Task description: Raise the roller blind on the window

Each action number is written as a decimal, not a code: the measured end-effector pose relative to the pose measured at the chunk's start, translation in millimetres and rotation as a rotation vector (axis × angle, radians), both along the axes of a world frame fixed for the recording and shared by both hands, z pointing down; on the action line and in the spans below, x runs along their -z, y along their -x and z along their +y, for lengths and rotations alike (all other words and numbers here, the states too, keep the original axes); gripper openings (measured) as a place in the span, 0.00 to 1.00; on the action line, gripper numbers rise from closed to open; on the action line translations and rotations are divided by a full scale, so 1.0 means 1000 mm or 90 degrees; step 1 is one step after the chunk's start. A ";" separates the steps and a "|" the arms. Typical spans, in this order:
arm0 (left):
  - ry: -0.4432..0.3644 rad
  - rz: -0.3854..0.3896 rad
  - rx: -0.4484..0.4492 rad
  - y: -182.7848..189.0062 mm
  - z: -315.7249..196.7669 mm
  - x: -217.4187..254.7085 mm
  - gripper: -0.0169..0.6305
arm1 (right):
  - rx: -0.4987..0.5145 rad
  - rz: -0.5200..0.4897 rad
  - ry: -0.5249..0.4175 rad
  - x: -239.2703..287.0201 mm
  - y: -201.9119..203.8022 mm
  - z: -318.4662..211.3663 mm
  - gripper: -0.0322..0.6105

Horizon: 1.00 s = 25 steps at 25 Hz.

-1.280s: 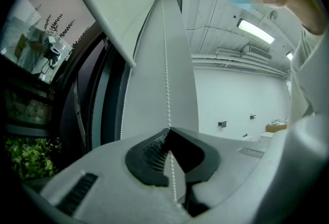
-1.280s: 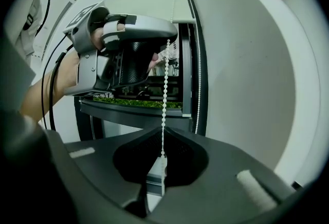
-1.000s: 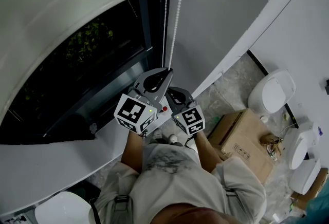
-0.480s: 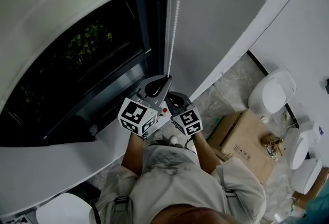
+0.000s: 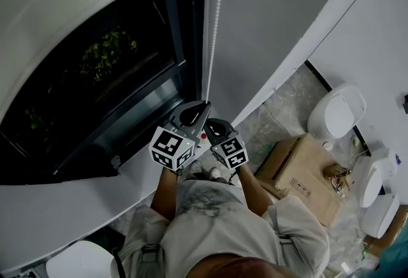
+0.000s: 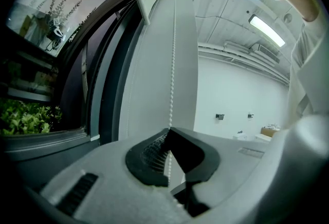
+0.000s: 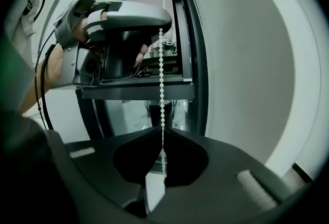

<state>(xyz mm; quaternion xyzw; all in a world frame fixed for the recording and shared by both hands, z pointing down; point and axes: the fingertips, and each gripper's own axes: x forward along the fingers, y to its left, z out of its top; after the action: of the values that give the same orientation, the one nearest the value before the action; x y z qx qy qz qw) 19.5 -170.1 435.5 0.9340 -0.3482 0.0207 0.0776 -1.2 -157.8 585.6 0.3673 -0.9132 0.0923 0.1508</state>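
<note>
Hanging straight up and down, the chain [image 5: 215, 28] runs along the right side of the window [image 5: 127, 85], close to the grey wall [image 5: 274, 21]. Its long line goes from the top of the head view down to the two grippers, and its little white beads show well in the left gripper view [image 6: 172, 63] and the right gripper view [image 7: 162, 84]. A second, thinner strand hangs just beside it on the window side. The left gripper [image 5: 203, 106] is pinched on the chain, with its tips pressed together around the beads [image 6: 168, 130]. The right gripper [image 5: 217, 125] is pinched on the same chain too, and its dark tips meet right where the beads go in [image 7: 162, 130]. The left gripper sits higher on the chain than the right one; from the right gripper view it shows up above [image 7: 158, 25], with a hand behind it. The two grippers are close together, almost touching, just in front of the person's chest. The blind [image 5: 76, 2] is white and covers the upper left part of the window, with its bottom edge slanting across the dark glass. Green plants [image 5: 105, 53] show through the glass below it. Down on the floor to the right stands a brown box [image 5: 303, 171], well apart from the grippers.
</note>
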 end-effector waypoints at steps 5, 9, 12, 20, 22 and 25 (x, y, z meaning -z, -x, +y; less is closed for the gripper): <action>0.015 -0.006 0.002 0.005 0.002 -0.013 0.04 | 0.005 0.017 0.014 -0.012 0.002 0.005 0.08; 0.026 -0.008 0.000 0.007 0.005 -0.022 0.04 | 0.008 0.028 0.026 -0.021 0.003 0.010 0.08; 0.028 -0.006 -0.001 0.008 0.006 -0.024 0.04 | 0.002 0.031 0.028 -0.023 0.004 0.013 0.08; 0.021 -0.006 0.004 0.013 0.005 -0.022 0.04 | 0.002 0.035 -0.004 -0.003 0.003 0.018 0.09; 0.020 -0.006 0.006 0.014 0.005 -0.022 0.04 | 0.003 0.027 -0.020 0.010 0.002 0.019 0.09; 0.019 -0.005 0.007 0.016 0.004 -0.023 0.04 | 0.006 0.008 -0.051 0.035 0.002 0.020 0.11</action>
<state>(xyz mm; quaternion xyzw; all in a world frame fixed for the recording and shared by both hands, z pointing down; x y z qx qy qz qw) 3.6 -166.0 458.1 0.9306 -0.3534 0.0288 0.0903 -3.0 -138.1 550.7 0.3694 -0.9169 0.0523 0.1419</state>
